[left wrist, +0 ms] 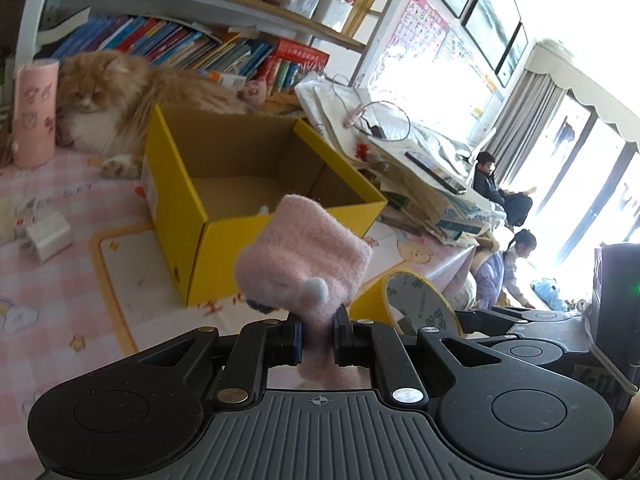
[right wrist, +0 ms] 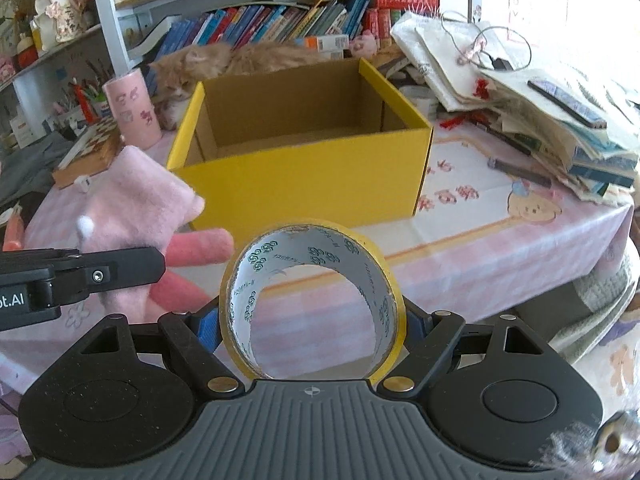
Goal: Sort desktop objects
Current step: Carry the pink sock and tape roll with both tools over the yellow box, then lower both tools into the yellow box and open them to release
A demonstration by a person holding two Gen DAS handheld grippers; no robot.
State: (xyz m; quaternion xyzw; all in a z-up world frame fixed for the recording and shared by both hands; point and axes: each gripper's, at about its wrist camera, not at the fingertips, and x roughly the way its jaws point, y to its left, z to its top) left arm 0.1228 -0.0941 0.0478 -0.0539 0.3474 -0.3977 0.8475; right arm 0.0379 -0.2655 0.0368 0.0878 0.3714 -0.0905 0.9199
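Pink and fluffy, the sock (left wrist: 304, 256) is clamped in our left gripper (left wrist: 318, 330); its two fingers are pressed together on the lower end of the sock, and the rest of it stands up above them. In the left wrist view the sock is in the air in front of the near corner of the yellow box (left wrist: 224, 236). The box is open at the top, and its brown inside looks almost empty; we see only a small pale thing near its front wall and cannot tell what it is.

Our right gripper (right wrist: 314, 320) holds a roll of tape (right wrist: 314, 300) with a yellow outer band and a white printed inside. The fingers stand wide, one on each side of the roll, and they press on it. The roll is upright, its hole faces the camera, and it is in the air in front of the box, above the pink checked tablecloth (right wrist: 480, 248).

Behind the box an orange cat (left wrist: 100, 96) lies on the table, beside a pink cylinder (left wrist: 34, 112). A pile of papers and bags (right wrist: 520, 92) is at the right of the box.
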